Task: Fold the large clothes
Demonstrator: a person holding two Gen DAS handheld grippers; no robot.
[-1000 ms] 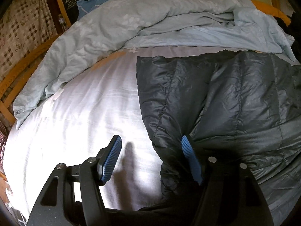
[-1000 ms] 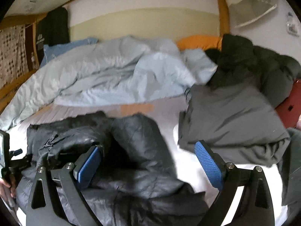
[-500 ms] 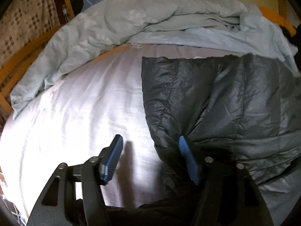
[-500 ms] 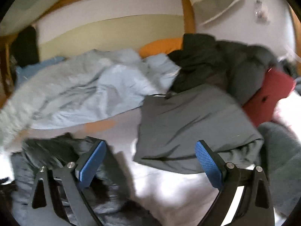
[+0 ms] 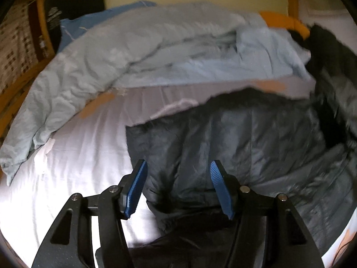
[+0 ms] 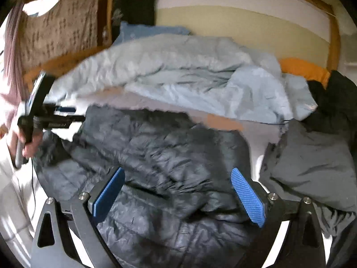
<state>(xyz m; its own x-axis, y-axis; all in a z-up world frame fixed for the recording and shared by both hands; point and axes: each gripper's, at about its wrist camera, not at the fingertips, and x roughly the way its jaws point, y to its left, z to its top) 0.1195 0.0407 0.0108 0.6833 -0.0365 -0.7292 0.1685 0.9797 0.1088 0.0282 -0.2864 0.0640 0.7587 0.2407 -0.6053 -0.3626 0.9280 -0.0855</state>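
A dark grey quilted puffer jacket lies spread on the white sheet of a bed. My left gripper hovers over the jacket's near left edge. A fold of the jacket lies between its blue pads, but neither pad presses on it. In the right wrist view the same jacket fills the middle, and my right gripper hangs wide open above it, holding nothing. A person's hand carries the left gripper over the jacket's left side.
A crumpled light blue duvet lies across the back of the bed. A folded grey garment and a black coat lie on the right. An orange pillow, a blue pillow and the wooden bed frame stand behind.
The left gripper has risen and tipped up, so more of the duvet and wall shows, and its jaws stand a little narrower. The right gripper swung right to the grey garment, then back over the jacket.
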